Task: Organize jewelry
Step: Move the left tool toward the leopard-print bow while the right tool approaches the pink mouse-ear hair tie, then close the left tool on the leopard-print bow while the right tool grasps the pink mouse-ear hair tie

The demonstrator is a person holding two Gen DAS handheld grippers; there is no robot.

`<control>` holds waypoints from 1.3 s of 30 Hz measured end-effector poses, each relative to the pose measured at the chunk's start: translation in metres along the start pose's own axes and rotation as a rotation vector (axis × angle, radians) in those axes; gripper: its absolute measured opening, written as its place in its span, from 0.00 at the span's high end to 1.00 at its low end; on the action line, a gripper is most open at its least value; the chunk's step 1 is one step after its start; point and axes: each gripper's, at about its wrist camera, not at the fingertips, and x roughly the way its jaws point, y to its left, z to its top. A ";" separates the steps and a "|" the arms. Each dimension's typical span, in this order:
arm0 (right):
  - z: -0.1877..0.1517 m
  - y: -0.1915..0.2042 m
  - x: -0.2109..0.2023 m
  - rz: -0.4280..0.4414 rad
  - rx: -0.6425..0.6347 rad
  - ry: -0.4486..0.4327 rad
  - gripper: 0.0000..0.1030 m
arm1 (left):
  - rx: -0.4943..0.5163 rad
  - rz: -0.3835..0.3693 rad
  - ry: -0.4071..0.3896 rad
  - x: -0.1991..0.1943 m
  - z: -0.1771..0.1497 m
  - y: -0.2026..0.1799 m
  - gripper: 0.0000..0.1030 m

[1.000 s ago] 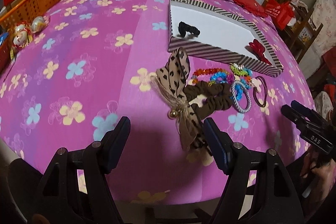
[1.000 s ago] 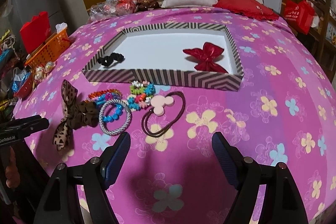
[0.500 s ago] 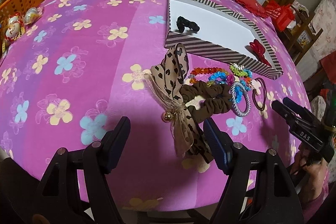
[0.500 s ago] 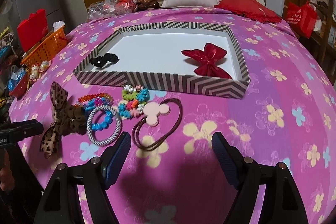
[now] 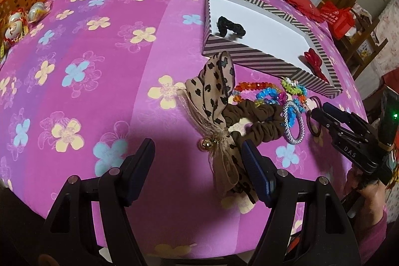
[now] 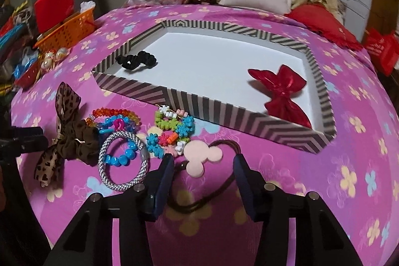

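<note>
The right claw [image 6: 203, 170], jaws narrowing but apart, straddles the light, floppy brown hair tie [image 6: 219, 181] beside its stiff pink charm [image 6: 199, 157], the likeliest hold.

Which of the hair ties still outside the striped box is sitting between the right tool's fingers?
The brown elastic with the pink mouse-head charm; it lies between the right tool, while the beaded and braided rings sit left.

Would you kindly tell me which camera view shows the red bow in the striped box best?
The right wrist view: the red bow lies whole and unobstructed on the white floor of the striped box. In the left wrist view the bow is small, far off, and partly hidden behind the box's near wall.
</note>
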 end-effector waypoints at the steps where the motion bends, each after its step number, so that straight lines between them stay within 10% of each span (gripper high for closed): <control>1: 0.001 0.000 0.003 0.004 -0.008 0.002 0.54 | -0.001 0.000 0.000 0.001 0.001 0.000 0.30; 30: -0.021 -0.008 -0.003 0.003 0.013 -0.016 0.65 | 0.062 0.018 0.024 0.025 0.009 -0.027 0.30; 32: -0.021 -0.009 -0.003 0.005 0.016 -0.017 0.65 | 0.063 0.015 0.013 0.026 0.010 -0.027 0.41; 34: -0.022 -0.009 -0.003 0.006 0.021 -0.019 0.65 | 0.070 0.018 0.007 0.026 0.011 -0.027 0.71; 39: -0.022 -0.009 -0.004 0.004 0.034 -0.023 0.65 | 0.033 -0.043 0.018 0.025 0.014 -0.017 0.80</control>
